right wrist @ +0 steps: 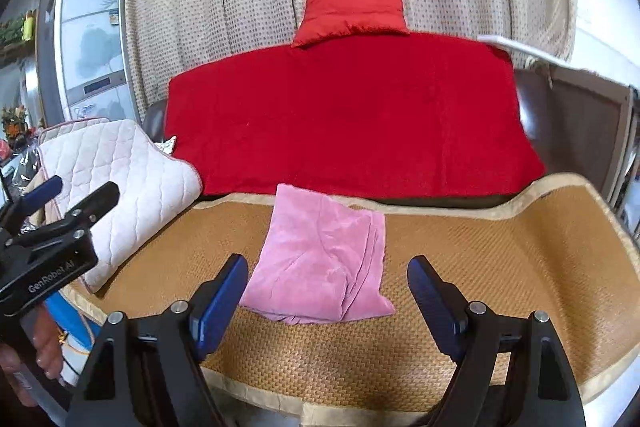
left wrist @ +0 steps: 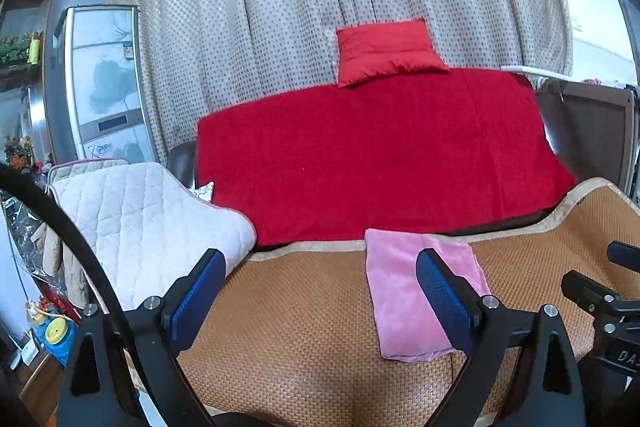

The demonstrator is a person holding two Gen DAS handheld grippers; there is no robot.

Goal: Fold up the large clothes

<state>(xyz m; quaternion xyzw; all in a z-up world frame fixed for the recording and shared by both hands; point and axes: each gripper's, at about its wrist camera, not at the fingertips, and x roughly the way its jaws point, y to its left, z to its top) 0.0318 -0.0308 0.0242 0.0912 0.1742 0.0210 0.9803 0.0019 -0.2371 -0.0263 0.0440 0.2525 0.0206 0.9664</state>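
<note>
A: Where is your cloth?

B: The pink cloth (right wrist: 320, 259) lies folded on the woven mat (right wrist: 500, 267), its far edge reaching the mat's border beside the red blanket (right wrist: 352, 115). In your left view, the right finger covers part of the cloth (left wrist: 396, 291), so its lower right corner is hidden.

A: And your 2 grippers?

B: Your right gripper (right wrist: 328, 291) is spread wide, holding nothing, with the cloth just beyond its fingers. Your left gripper (left wrist: 320, 291) is spread too, empty over the mat. From the right view, only its side shows at the left edge, and your hand (right wrist: 40, 355) on it is cut off.

A: Anything hard to read?

B: The quilted pad (left wrist: 152, 227) hides what sits behind it. The red pillow (left wrist: 388, 51) leans on the curtain (left wrist: 280, 7). The clutter at far left is too small to name.
</note>
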